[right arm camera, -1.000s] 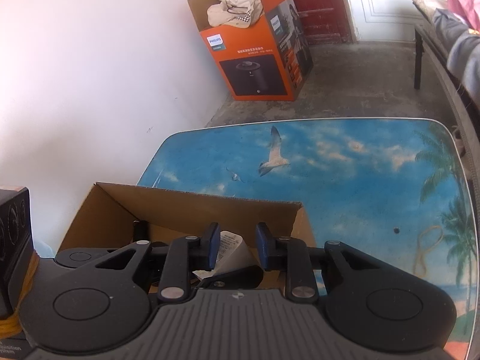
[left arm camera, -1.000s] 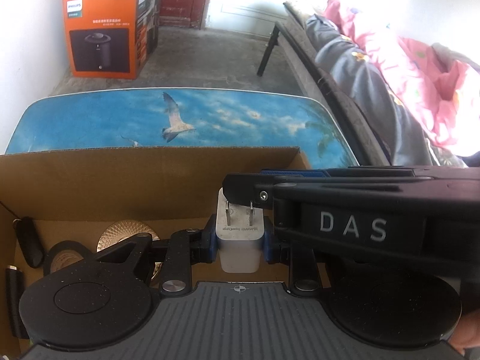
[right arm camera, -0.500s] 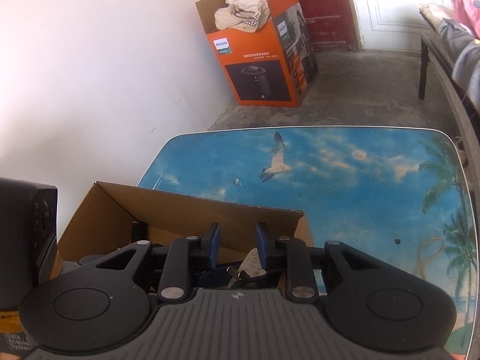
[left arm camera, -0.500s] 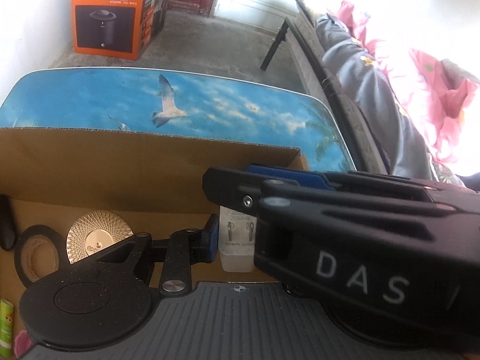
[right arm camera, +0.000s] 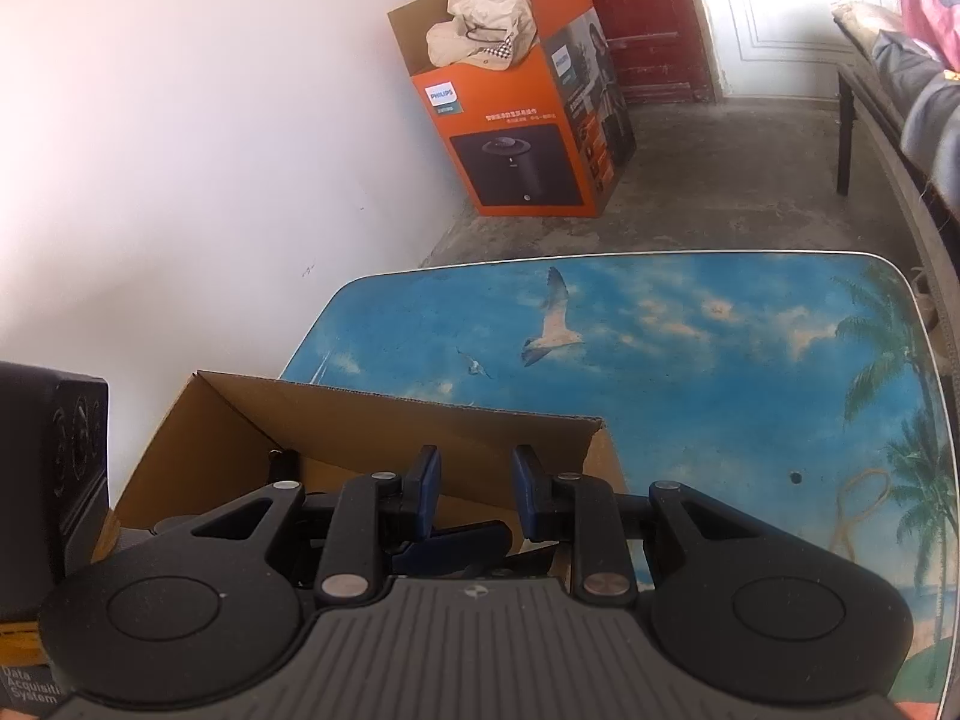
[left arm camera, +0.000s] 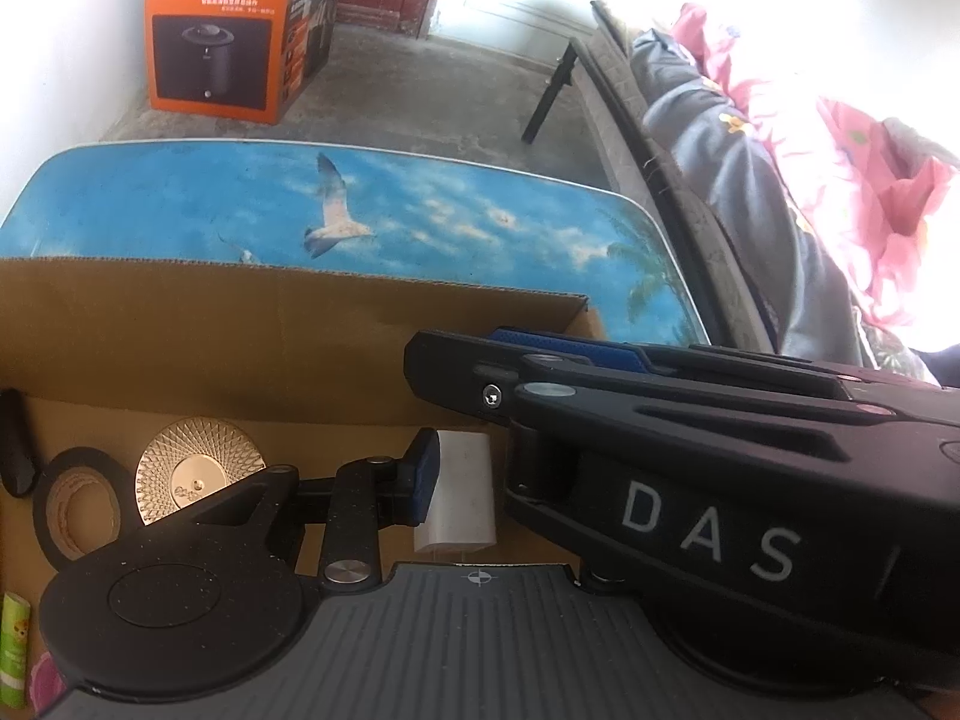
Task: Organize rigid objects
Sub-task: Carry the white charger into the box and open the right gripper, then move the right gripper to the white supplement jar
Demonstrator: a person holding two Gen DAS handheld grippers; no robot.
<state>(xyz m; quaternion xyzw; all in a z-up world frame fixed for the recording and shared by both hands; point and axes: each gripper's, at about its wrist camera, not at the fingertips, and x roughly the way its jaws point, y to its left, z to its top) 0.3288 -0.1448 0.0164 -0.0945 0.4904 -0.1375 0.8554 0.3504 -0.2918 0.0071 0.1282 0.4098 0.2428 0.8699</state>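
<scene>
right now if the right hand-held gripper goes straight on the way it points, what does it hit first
Probably the far wall of the cardboard box, seen just beyond the right hand-held gripper; nothing shows between its fingertips. Depth is hard to judge.

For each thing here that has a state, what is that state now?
Brown cardboard box: open, standing on the table.
White plug-in charger: between the left tool's fingers, low inside the box.
Black tape roll: lying flat in the box.
Right tool: slightly apart, nothing held.
Orange carton: open-topped, on the floor.
</scene>
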